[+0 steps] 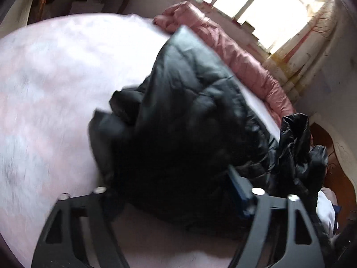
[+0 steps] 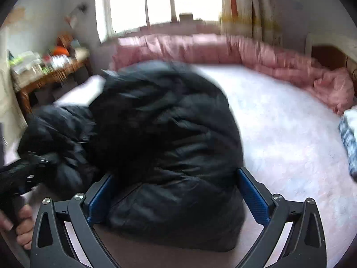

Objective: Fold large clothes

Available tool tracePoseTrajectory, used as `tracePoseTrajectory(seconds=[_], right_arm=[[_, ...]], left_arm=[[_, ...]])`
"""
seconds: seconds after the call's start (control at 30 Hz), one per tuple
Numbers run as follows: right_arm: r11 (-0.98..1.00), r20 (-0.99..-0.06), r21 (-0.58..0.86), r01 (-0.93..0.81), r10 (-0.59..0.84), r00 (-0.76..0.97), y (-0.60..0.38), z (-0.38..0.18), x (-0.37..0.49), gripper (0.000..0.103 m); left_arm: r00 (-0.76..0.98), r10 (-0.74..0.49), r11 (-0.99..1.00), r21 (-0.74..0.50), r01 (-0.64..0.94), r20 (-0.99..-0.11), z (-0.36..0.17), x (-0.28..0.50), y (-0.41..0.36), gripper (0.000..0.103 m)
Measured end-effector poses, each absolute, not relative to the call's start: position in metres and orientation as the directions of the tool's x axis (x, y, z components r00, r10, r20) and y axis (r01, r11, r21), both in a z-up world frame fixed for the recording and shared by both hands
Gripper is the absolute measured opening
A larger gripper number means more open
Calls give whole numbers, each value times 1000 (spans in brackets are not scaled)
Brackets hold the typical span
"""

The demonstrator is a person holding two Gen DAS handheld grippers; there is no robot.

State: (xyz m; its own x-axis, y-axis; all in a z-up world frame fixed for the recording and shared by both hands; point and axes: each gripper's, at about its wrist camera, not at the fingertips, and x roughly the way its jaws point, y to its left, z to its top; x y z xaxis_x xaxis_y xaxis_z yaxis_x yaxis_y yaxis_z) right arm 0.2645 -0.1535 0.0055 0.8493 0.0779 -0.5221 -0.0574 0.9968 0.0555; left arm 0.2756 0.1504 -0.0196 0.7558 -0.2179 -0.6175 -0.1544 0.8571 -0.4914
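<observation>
A black puffer jacket [image 1: 185,116] lies bunched on the pale pink bed sheet [image 1: 55,78]. In the left wrist view my left gripper [image 1: 169,183] has its jaws apart with the jacket's bulk between them. One blue pad [image 1: 239,192] shows at the jacket's edge, and the other fingertip is lost in the dark fabric. In the right wrist view the jacket [image 2: 169,134] fills the gap of my right gripper [image 2: 176,174], which stands wide open with a blue pad [image 2: 252,196] on each side of the folded bulk. The left gripper [image 2: 20,176] appears there by the jacket's sleeve.
A rolled pink quilt [image 2: 223,47] runs along the bed's far edge under a bright window [image 2: 156,2]. A cluttered wooden table [image 2: 49,71] stands at the left, and a blue-and-white cloth [image 2: 350,143] lies at the right edge. A hand [image 2: 23,225] holds the left gripper.
</observation>
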Motion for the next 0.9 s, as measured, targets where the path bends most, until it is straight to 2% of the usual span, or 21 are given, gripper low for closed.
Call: tracePoseTrajectory(seconds=[0.03,0.07,0.1,0.13,0.17,0.23,0.33,0.47,0.6,0.77,0.9], right_arm=[[997,-449,11,-80,77,890,-149,15,252,102],[993,-408,-39,-111,86,909,-142,21,245,102],[987,-407,-74,-142,100,908,-136,24,245,101],[977,-449,-90,-195,135,883,-129,22,252,91],[970,-489,-69,-231,169,856,-127,18,261,85],[968,-533,21,-250,222,816,-133,7,279,65],[942,-526,172,-289,336,782,-147,2,288,57],[872,-529,270,-408,488,694,-155,-4,287,57],[826,-494,394,-402,560,665,-178,-11,293,57],[778,-450,497,-384,609,653,-204,-20,294,57],[774,-439,535,-339,598,671,-226,-19,279,57]], left_arm=[[772,-212,867,-480,-135,-600,-16,276,149,55],[790,-217,871,-479,-109,-573,-12,275,146,52],[803,-222,872,-481,-90,-553,-9,273,145,45],[814,-225,873,-482,-76,-535,-7,273,143,39],[827,-231,873,-485,-56,-512,-4,271,141,37],[849,-241,870,-492,-25,-470,3,266,141,32],[882,-278,870,-489,63,-380,24,257,135,30],[903,-342,899,-371,232,-262,64,238,106,29],[862,-471,867,-279,413,-188,91,227,66,24],[788,-572,820,-197,538,-229,95,241,13,23],[756,-588,808,-180,561,-288,79,249,-13,22]])
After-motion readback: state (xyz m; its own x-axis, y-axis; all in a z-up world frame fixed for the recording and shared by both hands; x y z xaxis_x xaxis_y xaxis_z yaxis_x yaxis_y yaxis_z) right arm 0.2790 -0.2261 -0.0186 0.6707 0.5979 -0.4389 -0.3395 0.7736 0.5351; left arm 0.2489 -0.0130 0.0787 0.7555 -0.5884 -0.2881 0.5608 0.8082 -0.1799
